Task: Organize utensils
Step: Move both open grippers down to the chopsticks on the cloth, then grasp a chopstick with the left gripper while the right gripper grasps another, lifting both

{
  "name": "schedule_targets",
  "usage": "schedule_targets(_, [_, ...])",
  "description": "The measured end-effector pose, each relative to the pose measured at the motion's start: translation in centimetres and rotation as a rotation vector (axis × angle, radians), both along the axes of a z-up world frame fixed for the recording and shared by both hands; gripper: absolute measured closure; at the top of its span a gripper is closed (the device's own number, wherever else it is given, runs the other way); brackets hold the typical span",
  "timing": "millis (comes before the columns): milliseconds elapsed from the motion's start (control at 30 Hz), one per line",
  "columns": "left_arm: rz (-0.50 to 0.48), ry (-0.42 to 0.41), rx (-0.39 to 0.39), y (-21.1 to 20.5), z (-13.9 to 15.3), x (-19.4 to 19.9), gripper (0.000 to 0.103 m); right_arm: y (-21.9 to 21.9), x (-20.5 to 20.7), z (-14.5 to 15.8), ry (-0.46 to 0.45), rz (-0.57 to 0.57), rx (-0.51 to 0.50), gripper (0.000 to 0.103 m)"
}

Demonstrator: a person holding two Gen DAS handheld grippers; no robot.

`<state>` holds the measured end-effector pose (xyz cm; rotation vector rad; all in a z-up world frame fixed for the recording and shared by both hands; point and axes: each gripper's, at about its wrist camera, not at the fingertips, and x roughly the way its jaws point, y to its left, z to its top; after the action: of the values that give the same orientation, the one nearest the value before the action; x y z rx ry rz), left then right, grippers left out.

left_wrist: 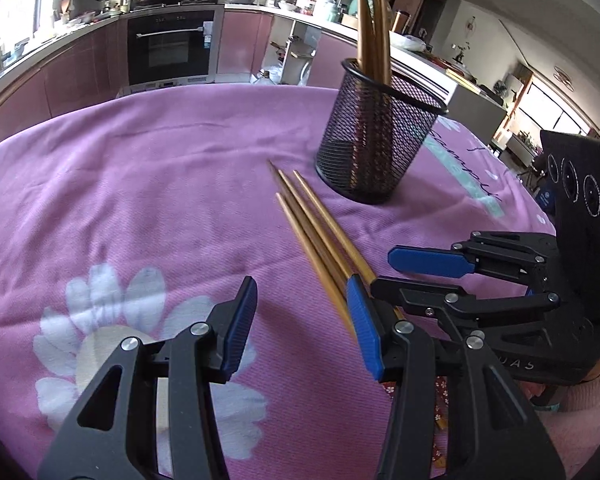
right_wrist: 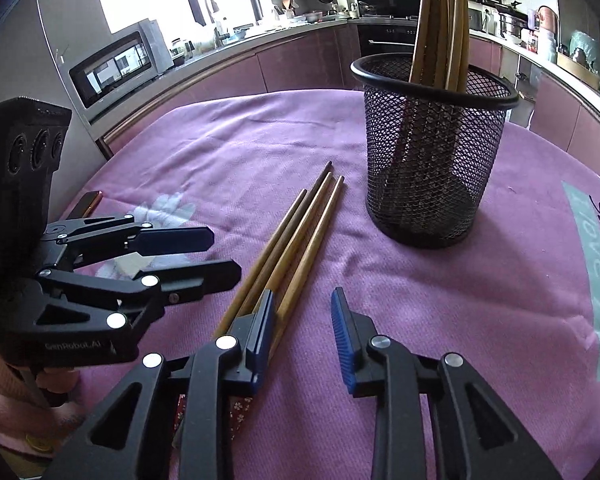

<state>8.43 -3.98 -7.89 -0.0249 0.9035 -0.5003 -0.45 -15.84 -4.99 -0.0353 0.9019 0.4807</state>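
Nearest, the left gripper (left_wrist: 302, 322) stands with its blue-padded jaws spread apart and nothing between them; its right-hand finger lies over the thick ends of the loose chopsticks (left_wrist: 316, 236). The right gripper (right_wrist: 302, 336), likewise spread and holding nothing, hovers low beside the same thick ends, its left-hand finger crossing above them. The two grippers sit close together, side by side, each visible in the other's view. Four loose chopsticks lie flat on the purple tablecloth (left_wrist: 147, 184), roughly parallel and bunched, tips pointing away toward the holder. Whether either gripper finger touches them cannot be told. Just beyond the tips, and apart from them, stands the black mesh holder (right_wrist: 430, 160), upright on the cloth. Several more chopsticks (right_wrist: 440, 24) stand inside it, leaning against its rim. Farthest, kitchen cabinets (right_wrist: 291, 62) and a built-in oven (left_wrist: 171, 46) line the background.
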Motion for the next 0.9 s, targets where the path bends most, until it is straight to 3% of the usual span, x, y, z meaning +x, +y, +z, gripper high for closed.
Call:
schedule_targets(333, [-0.017,-0.021,0.083,-1.3,-0.7,0.1,0.06,-0.4,0.0,-0.1,0.007,-0.002,0.016,0.076])
schedule_targets(667, [-0.03,-0.025,0.114,-0.8,-0.8,0.2,0.077,-0.4,0.0,0.0,-0.001,0.001,0.002,0.076])
schedule_targets(900, [-0.002,-0.038,0.137,-1.1,-0.9,0.8,0.085,0.8,0.7,0.0,-0.034,-0.005,-0.063,0.079])
